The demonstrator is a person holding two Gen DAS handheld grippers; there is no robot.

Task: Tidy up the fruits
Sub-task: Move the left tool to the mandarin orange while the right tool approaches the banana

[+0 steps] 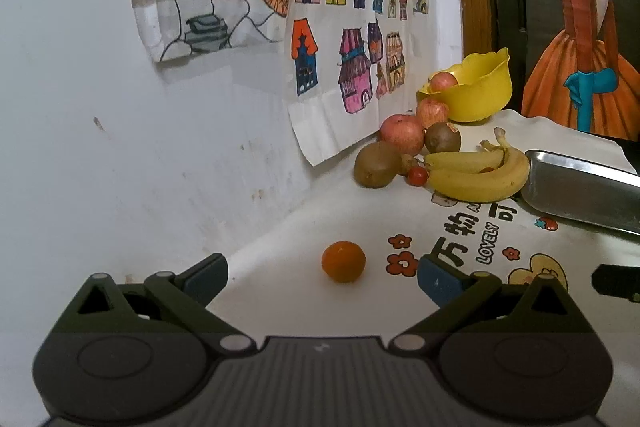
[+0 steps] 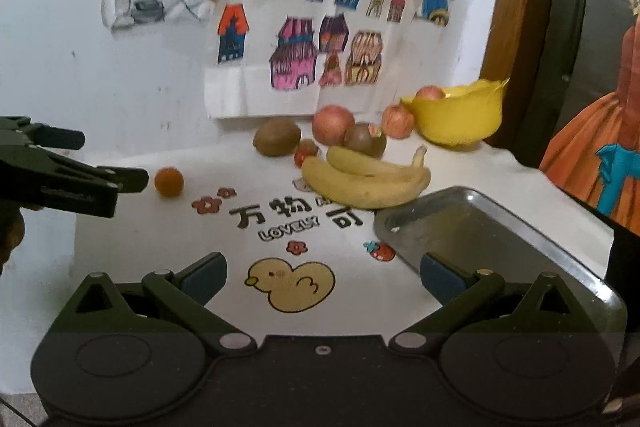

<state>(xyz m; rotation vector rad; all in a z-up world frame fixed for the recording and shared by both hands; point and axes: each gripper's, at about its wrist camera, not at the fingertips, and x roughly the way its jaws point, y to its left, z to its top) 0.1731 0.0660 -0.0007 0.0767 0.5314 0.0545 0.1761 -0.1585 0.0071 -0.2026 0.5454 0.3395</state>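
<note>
The left hand-held gripper [image 1: 322, 279] stood wide open just short of the small round orange fruit [image 1: 343, 261], alone near the bench's wall edge. A nudging finger could have rolled it away. The right hand-held gripper [image 2: 322, 277] gaped empty beside the steel tray [image 2: 500, 227]; yellow bananas [image 2: 366, 179] blocked the yellow plastic bowl [image 2: 456, 119].

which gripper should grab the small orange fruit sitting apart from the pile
Left. The small round orange fruit lies just ahead of the open left gripper, roughly centred between its fingers. The open right gripper faces the yellow duck print, farther away.
</note>
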